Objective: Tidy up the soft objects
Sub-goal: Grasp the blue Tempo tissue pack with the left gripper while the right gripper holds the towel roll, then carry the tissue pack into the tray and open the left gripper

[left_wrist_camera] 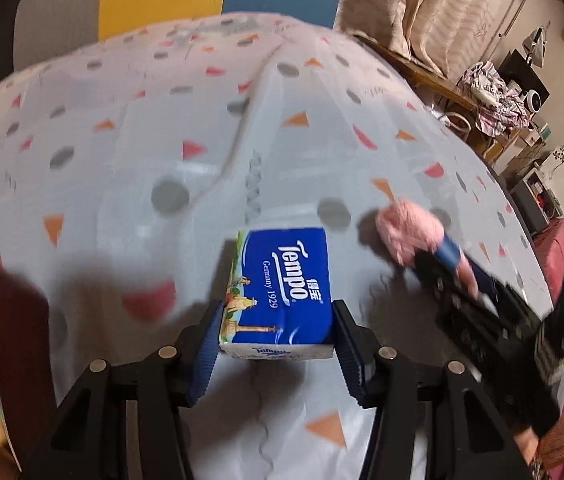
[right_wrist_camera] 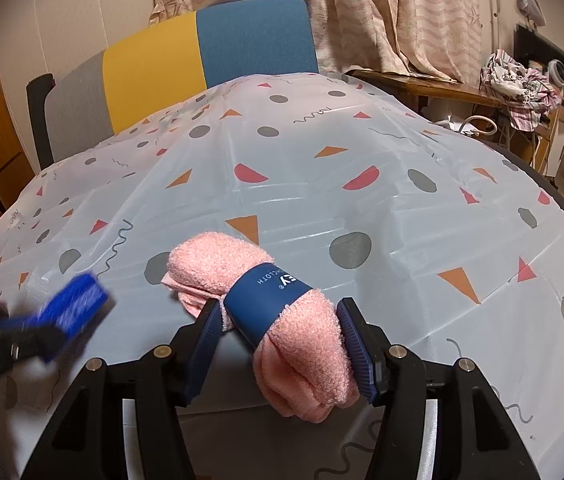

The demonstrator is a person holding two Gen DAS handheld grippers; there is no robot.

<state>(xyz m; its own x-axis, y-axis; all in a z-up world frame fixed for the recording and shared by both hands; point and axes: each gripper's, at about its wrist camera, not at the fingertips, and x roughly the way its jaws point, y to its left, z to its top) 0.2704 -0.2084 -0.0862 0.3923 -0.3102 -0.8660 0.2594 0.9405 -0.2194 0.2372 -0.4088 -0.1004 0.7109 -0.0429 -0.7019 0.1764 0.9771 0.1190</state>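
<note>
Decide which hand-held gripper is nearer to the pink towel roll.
Right. The right hand-held gripper is clamped around the pink towel roll. The left hand-held gripper grips a blue tissue pack, beside the towel, not touching it.

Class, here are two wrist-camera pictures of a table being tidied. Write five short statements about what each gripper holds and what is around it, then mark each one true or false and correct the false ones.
1. The left gripper grips a blue Tempo tissue pack. True.
2. The right gripper is empty. False: its pads press a rolled pink washcloth.
3. The washcloth has a navy paper band. True.
4. The tablecloth is plain white. False: it is printed with dots and triangles.
5. A red chair stands behind the table. False: the chair is grey, yellow and blue.
</note>
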